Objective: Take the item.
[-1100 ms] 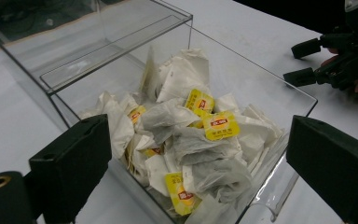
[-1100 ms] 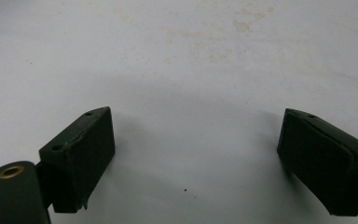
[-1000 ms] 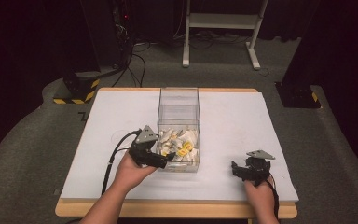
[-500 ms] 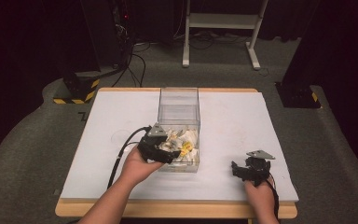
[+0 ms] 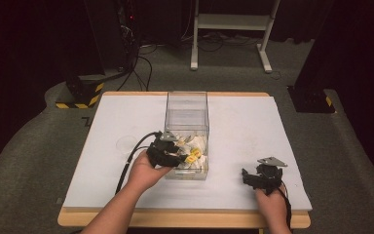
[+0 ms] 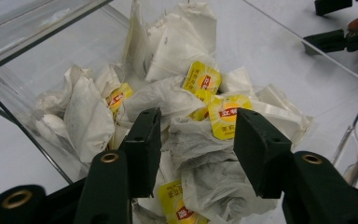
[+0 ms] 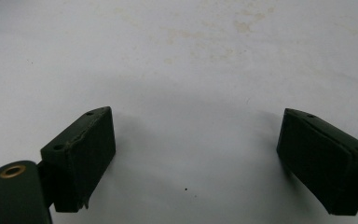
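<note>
The tea bags (image 6: 186, 116) lie heaped in the near end of the clear plastic box (image 5: 187, 117) at mid-table. The left gripper view reveals crumpled white paper pouches and glossy yellow tags that the high view blurs. The left gripper (image 6: 196, 140) hangs over the heap, jaws parted around it, gripping nothing. The right gripper (image 7: 196, 154) rests wide open above the bare, faintly stained white table (image 5: 243, 126).

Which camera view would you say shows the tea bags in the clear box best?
The left gripper view: the tea bags lie close, yellow tags readable, between the open left claw. The high view shows them small inside the clear box; the right gripper view faces white table.
</note>
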